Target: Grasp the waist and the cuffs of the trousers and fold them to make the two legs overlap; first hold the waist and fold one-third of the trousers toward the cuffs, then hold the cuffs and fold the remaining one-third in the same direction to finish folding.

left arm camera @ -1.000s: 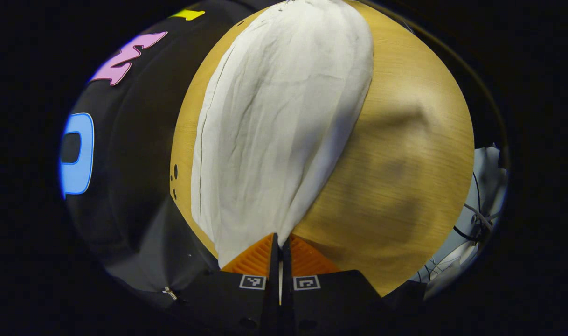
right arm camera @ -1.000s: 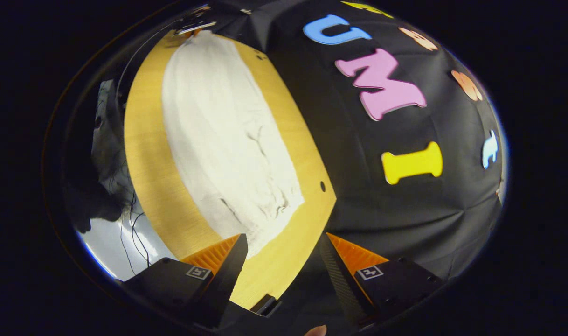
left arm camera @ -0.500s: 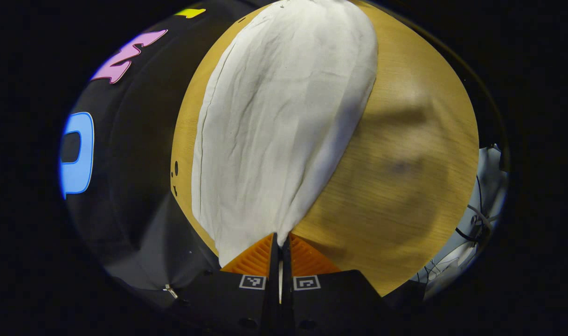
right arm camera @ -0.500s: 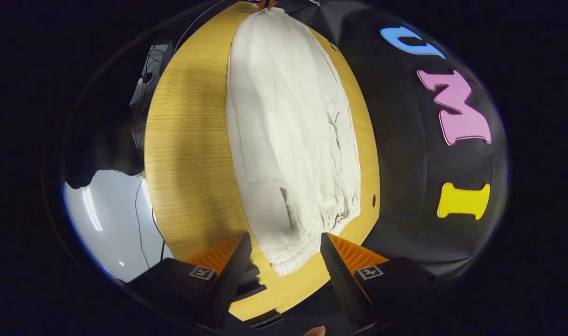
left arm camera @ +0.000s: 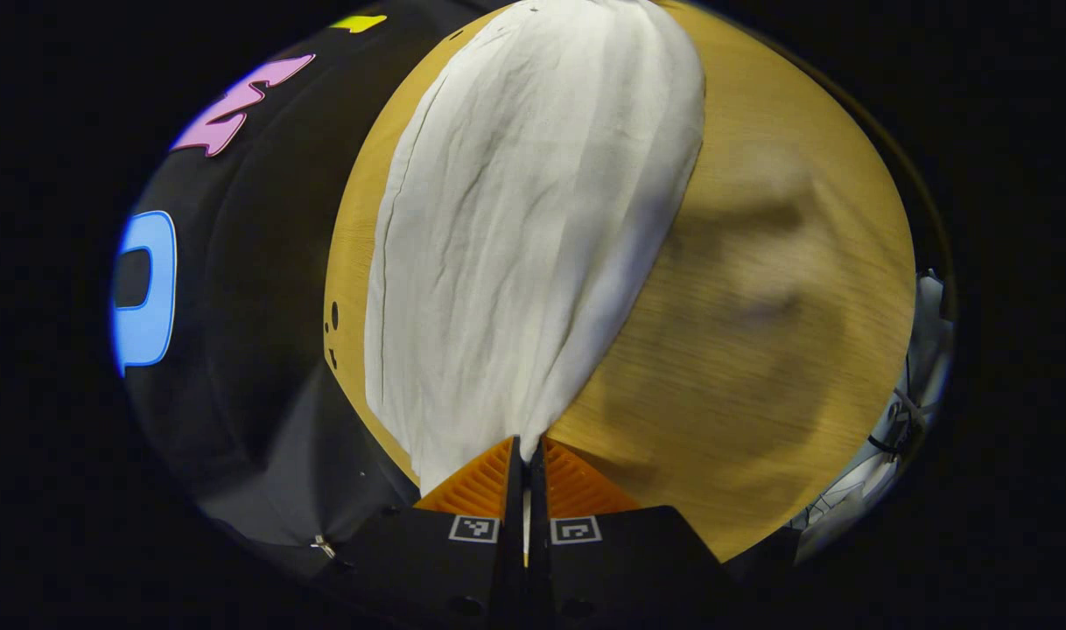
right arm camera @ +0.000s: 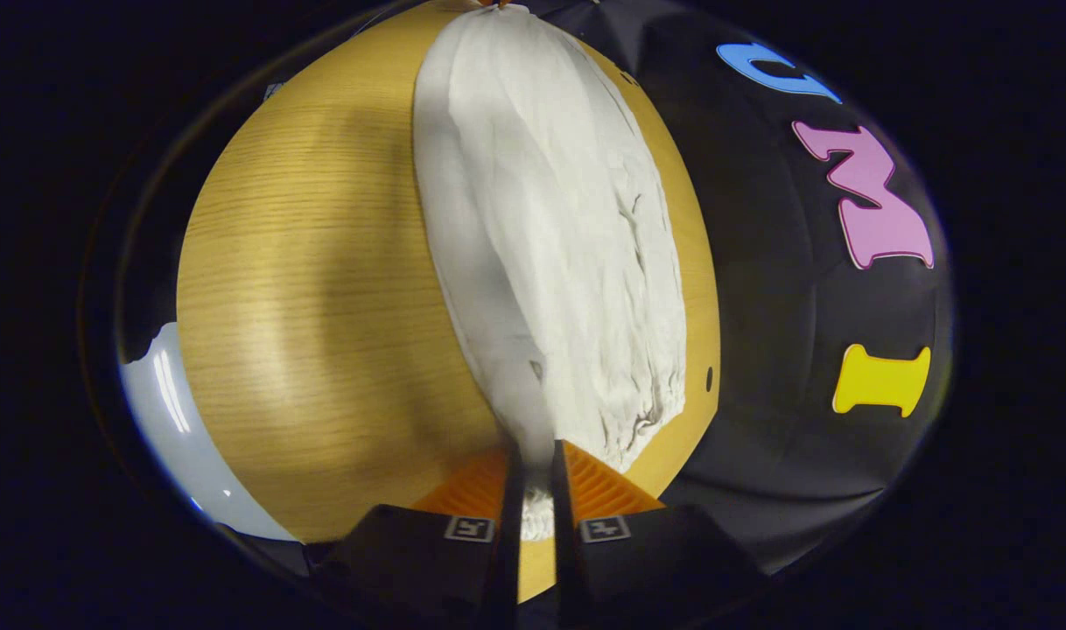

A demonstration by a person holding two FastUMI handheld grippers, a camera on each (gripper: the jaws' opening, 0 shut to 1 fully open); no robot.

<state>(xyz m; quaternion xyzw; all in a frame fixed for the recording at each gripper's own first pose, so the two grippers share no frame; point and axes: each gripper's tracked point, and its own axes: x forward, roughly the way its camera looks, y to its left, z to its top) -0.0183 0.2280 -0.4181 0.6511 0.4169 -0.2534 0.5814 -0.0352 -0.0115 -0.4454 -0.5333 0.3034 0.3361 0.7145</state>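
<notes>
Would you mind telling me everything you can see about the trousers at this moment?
The trousers are off-white, of thin, crinkled, woven-looking cloth, stretched lengthwise across the wooden table near its edge by the booth wall. A seam runs along one long side. The end with gathered, elastic-looking puckers lies nearest the right gripper, whose fingers are closed on the cloth there. The left gripper pinches the opposite end, where the fabric narrows into taut folds. The legs appear to lie together as one band.

Black gripper (left arm camera: 526, 455) body, square coded markers
</notes>
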